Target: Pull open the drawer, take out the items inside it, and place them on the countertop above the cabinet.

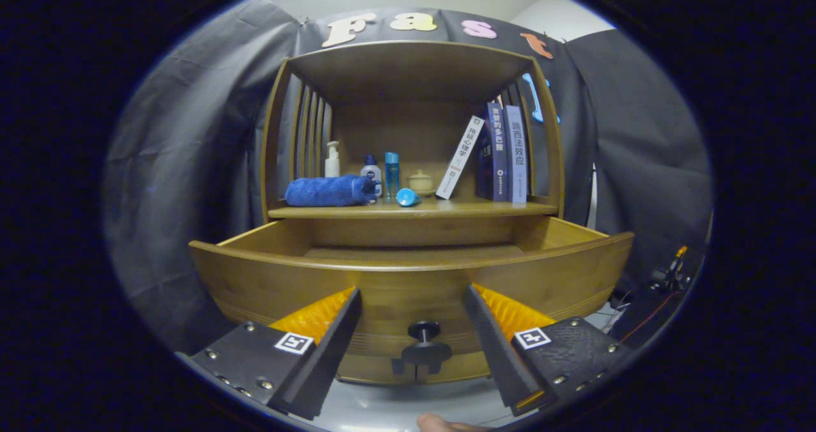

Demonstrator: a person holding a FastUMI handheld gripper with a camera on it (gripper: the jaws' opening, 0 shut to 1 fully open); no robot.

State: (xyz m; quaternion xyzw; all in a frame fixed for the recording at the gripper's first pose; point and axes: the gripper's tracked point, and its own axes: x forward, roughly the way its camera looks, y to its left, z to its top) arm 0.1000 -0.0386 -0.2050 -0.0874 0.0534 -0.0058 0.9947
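Note:
The wooden drawer (pixel 268 279) stands pulled out of the cabinet, its front panel close ahead of me. Its dark knob (pixel 423 332) sits between my fingers, untouched by either. My gripper (pixel 413 299) is open, the fingers spread wide on both sides of the knob with nothing held. The drawer's inside is mostly hidden behind its front rim; only a strip of bare wooden floor shows. On the countertop (pixel 446 208) above lie a rolled blue towel (pixel 328 190) and a small blue cup (pixel 407 197) on its side.
At the back of the countertop stand a white pump bottle (pixel 332 160), a small dark-capped bottle (pixel 371 171), a blue bottle (pixel 391 173) and a cream jar (pixel 420 181). Books (pixel 500 153) lean at its right. A fingertip (pixel 440 424) shows below the gripper. Cables (pixel 666 279) lie at the right.

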